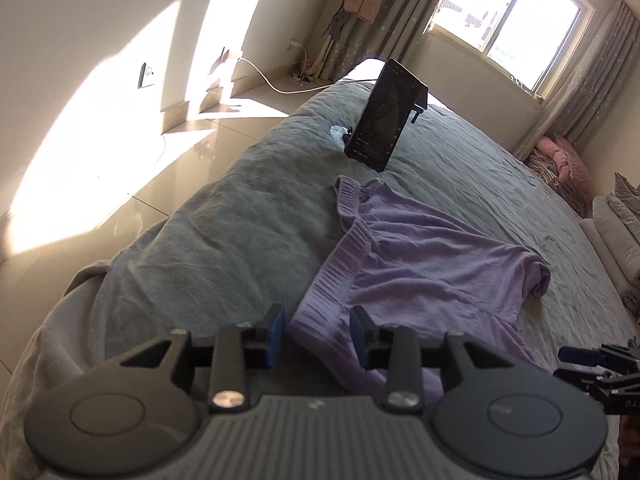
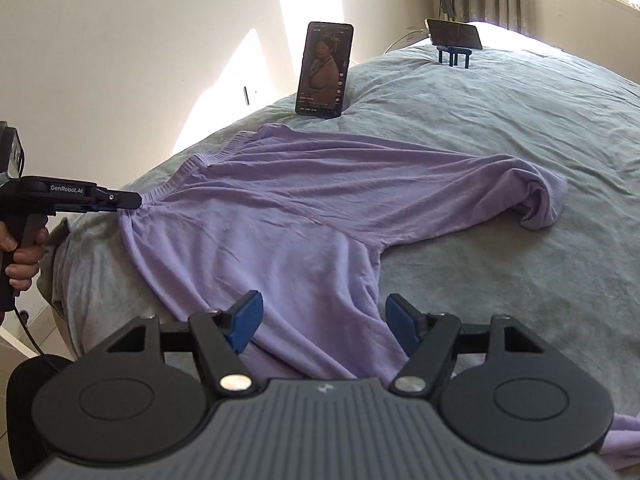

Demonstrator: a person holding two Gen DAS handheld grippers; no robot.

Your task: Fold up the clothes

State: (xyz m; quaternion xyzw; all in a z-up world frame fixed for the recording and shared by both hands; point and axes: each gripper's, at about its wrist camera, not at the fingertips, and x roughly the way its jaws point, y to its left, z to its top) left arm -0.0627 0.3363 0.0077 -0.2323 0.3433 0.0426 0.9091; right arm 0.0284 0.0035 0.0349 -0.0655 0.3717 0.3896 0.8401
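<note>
1. Left tongs (image 1: 318,334): jaws partly spread, nothing pinched. The ribbed hem of the purple top (image 1: 408,268) lies in the gap just ahead of the pads and slightly below them; no pad presses on cloth.
2. Right tongs (image 2: 322,326): jaws spread wide, empty. Purple top's near edge runs under and between the pads; contact unclear, no grip visible.
3. Purple top lies spread on the grey bed (image 2: 520,128), mostly flat. Its long axis runs across the right wrist view, from the ribbed hem at the left to the bunched sleeve (image 2: 540,200) at the right.
4. In the right wrist view the left tongs' tip sits right at the hem edge, level with the cloth, so the left hand is nearer the hem. The right hand is nearer the lower body and the underarm corner.
5. Judgement: the next grab needs the left tongs to drop onto the hem and the right to take the near edge, then fold across the long axis.
6. Risk: a phone (image 2: 324,70) stands propped just beyond the far edge.
</note>
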